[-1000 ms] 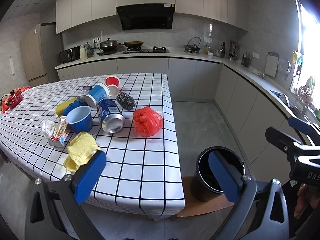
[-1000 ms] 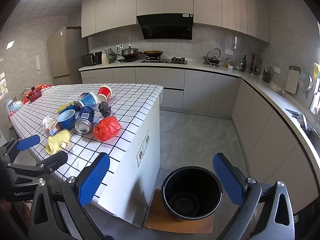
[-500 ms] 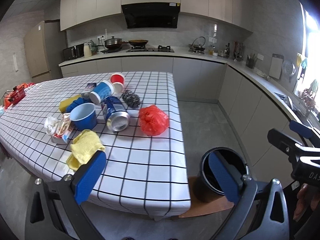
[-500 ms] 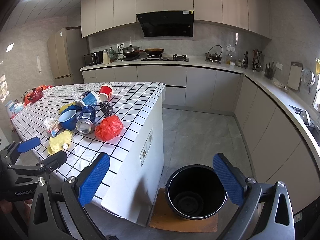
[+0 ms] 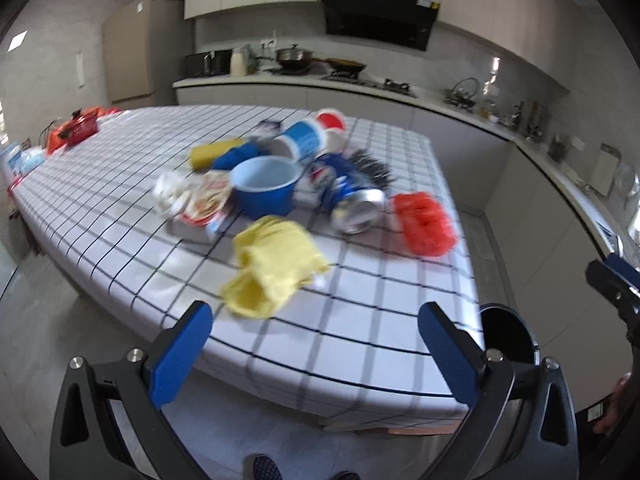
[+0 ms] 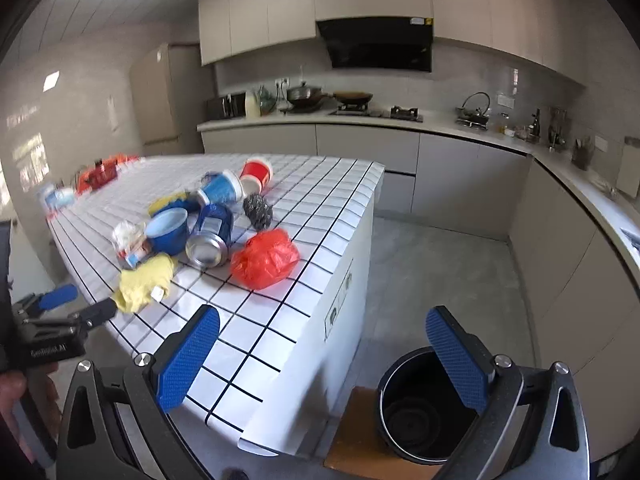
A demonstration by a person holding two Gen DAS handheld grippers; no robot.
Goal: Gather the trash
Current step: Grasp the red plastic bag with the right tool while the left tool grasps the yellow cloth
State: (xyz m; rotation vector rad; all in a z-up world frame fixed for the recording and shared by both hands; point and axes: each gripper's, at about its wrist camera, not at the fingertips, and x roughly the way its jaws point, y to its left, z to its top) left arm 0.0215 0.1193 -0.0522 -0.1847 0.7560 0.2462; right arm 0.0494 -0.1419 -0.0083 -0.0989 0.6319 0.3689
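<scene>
Holding both tools empty over a kitchen table, I keep my left gripper (image 5: 314,344) spread wide, its blue pads (image 5: 180,354) framing the near edge of the checked tablecloth (image 5: 360,320). My right gripper (image 6: 324,354) is likewise wide apart and grips nothing; its left pad hangs over the table's corner, its right pad over the black bin (image 6: 424,404) that stands on a brown mat (image 6: 360,452) on the floor, just beside the table's end.

Nearest my left tool lies a crumpled yellow cloth (image 5: 276,264). Beyond it sit a blue bowl (image 5: 266,186), a dented drink can (image 5: 352,200) on its side with its silver end toward me, and a red plastic bag (image 5: 424,222) at the right, near the table's edge. Left of the bowl lie a torn snack wrapper (image 5: 206,204) and crumpled clear plastic (image 5: 170,194). Farther back are a tipped blue-and-white cup (image 5: 302,140), a red cup (image 5: 332,122), a dark wire scourer (image 5: 370,166) and a yellow sponge (image 5: 214,152). A red object (image 5: 76,132) rests at the far left end of the table, too blurred to identify.

Along the back wall runs a counter (image 6: 400,124) with pans on a hob under a black hood (image 6: 376,44).
</scene>
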